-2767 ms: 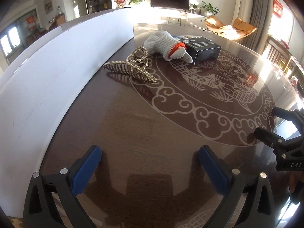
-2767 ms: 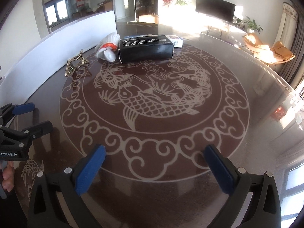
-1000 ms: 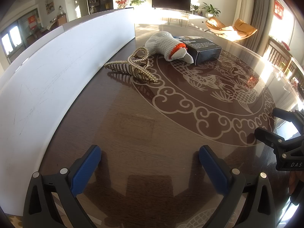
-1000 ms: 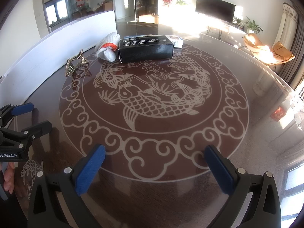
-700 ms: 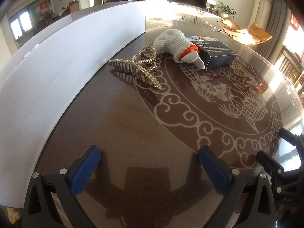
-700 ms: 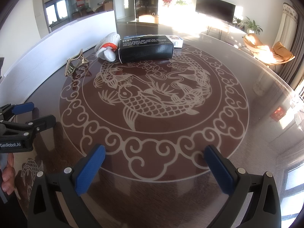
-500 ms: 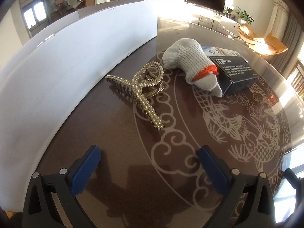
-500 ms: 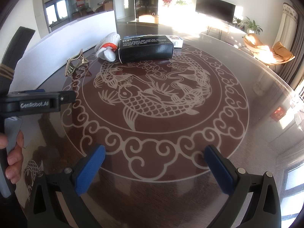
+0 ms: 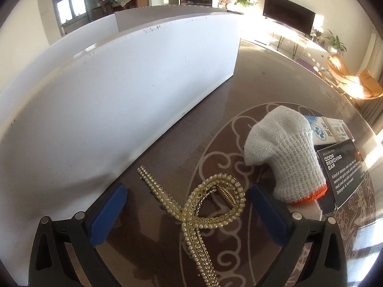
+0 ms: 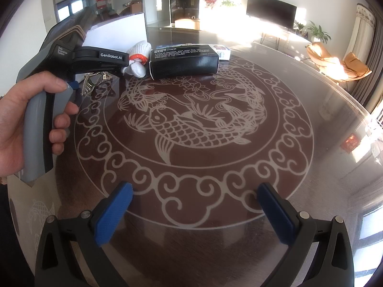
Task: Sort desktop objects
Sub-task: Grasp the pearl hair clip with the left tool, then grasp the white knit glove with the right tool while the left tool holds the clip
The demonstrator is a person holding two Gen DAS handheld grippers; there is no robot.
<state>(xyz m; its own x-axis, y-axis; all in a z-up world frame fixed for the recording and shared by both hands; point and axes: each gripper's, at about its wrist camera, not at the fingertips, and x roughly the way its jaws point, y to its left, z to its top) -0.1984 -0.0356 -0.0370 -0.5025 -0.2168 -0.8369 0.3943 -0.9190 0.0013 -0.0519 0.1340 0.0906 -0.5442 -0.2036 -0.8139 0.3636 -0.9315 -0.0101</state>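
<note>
A sunny living room with a dark TV (image 10: 270, 9), green plants and an orange chair (image 10: 335, 64) sits behind a big round table (image 10: 323, 124). The table top is brown and shiny, with a pale fish picture (image 10: 191, 124) drawn in a ring of curls. A tall white board (image 9: 115, 100) stands on its edge along one side of the table. The left gripper (image 9: 186, 210) is low over the table near that board, and its two blue fingers (image 9: 107, 210) are spread wide apart with nothing pinched. A gold hair clip (image 9: 203, 205) covered in tiny pearls lies flat on the table, right in the gap between those fingers, and I cannot tell if it touches them. Its long tail runs back toward the camera. Just past the clip, by the right-side finger, lies a white knit glove (image 9: 282, 148) with an orange cuff. Beside the glove is a black box (image 9: 342, 169) that says "ODOR REMOVING BAR", and a small white and blue box (image 9: 328, 131) peeks out behind it. In the right wrist view, a hand (image 10: 26, 119) holds the grey handle of the left gripper over the clip (image 10: 95, 81). The right gripper (image 10: 194, 212) is well apart from all these things, near the close edge of the table. Its blue fingers (image 10: 115, 212) are also wide apart and hold nothing.
</note>
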